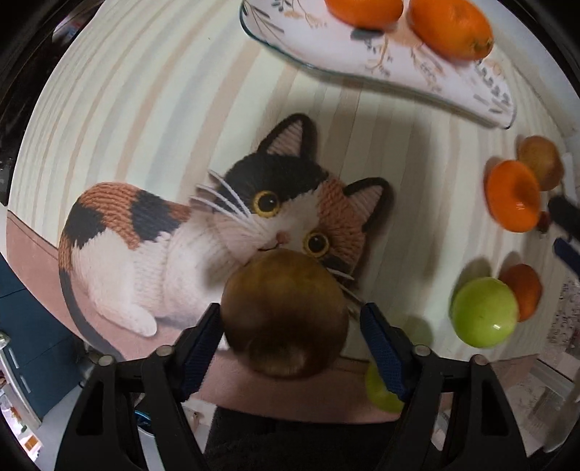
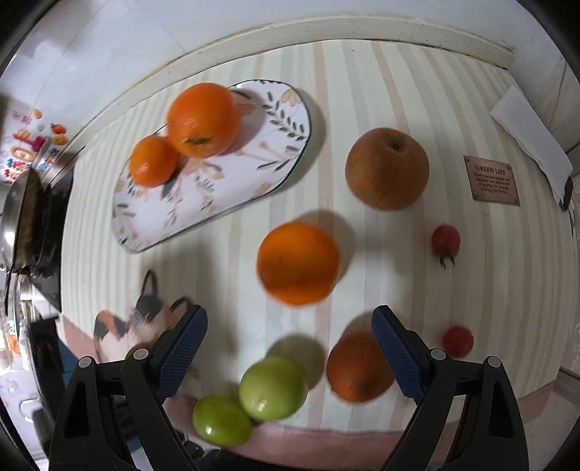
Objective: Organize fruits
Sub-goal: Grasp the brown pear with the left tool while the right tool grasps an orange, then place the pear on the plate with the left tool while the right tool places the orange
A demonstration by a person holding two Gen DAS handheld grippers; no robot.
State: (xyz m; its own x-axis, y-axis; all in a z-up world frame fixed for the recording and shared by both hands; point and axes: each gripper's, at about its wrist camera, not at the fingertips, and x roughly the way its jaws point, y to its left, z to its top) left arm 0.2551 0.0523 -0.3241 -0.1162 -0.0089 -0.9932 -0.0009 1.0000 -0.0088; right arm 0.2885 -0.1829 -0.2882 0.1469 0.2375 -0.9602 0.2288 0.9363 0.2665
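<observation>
The left tongs [image 1: 290, 328] pointed down over a striped tablecloth [image 1: 145, 108] printed with a calico cat [image 1: 217, 235]. A brown round fruit [image 1: 284, 315] sat between their two blue-padded fingers [image 1: 201, 347]. A narrow gap showed on each side of it, so the pads stood apart and did not press on the fruit. A green fruit [image 1: 380, 393] lay partly hidden behind the right-hand finger.

Farther away in the left wrist view, a flower-patterned oval plate [image 1: 362, 61] carried two oranges [image 1: 449, 27]. To the right, another green fruit [image 1: 484, 311] touched a small orange [image 1: 525, 290].

The right tongs [image 2: 290, 347] also pointed steeply down, their fingers wide apart with nothing held. Beyond and between them on the cloth lay a loose orange [image 2: 298, 262]. Nearer the camera, two green fruits [image 2: 272, 387] touched each other, and a further orange [image 2: 357, 369] lay just beside them, partly behind the right-hand finger.

The plate [image 2: 217, 195] sat toward the upper left in the right wrist view, holding a large orange [image 2: 203, 119] and a smaller orange [image 2: 154, 161] that touched. A second brown round fruit [image 2: 387, 168] lay to the right of the plate, well apart from it. Two small red fruits [image 2: 446, 240] lay near the right side of the table. A small brown label [image 2: 491, 180] with printed words was fixed to the cloth.
</observation>
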